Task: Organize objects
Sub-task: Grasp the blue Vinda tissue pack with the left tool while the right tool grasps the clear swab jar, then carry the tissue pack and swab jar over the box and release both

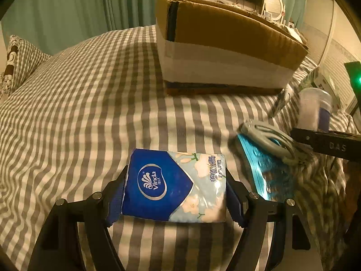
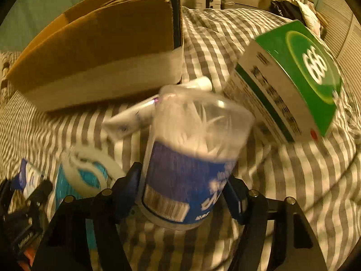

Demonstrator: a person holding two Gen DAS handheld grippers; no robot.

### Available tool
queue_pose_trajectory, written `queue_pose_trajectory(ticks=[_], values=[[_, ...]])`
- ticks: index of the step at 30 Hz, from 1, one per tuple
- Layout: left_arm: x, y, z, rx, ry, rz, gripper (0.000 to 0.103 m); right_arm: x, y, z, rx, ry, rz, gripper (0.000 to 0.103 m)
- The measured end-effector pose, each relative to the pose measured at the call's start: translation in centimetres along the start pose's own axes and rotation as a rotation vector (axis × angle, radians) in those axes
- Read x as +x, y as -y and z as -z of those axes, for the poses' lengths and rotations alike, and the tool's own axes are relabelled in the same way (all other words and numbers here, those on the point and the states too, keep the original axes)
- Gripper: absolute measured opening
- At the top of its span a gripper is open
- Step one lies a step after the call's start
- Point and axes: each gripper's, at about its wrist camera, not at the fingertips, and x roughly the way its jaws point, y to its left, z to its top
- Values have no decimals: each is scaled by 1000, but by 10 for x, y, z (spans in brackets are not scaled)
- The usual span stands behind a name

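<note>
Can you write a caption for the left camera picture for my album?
Left gripper squeezes a blue Vinda tissue pack above a checkered bed, cardboard box ahead.

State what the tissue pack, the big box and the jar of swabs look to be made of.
Tissue pack: soft glossy plastic film, judging by its sheen and printed wrap.
Big box: matte brown corrugated cardboard with ragged cut edges and a white band.
Jar: clear hard plastic, probably; the swabs show through, and a blue label wraps it.

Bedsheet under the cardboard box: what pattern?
Grey-and-white gingham check bedsheet, clearest in the left wrist view.
</note>
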Motion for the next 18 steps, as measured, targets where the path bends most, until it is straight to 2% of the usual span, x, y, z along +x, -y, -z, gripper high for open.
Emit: queue_pose_trajectory(ticks=[6, 13, 18], values=[[-21, -4, 14, -51, -18, 46, 76, -34, 2, 29, -5, 24, -58, 65], [-53, 8, 21, -51, -35, 38, 76, -88, -3, 51, -82, 81, -80, 64], [-91, 26, 10, -42, 12, 54, 76, -130, -3, 56, -129, 129, -102, 64]])
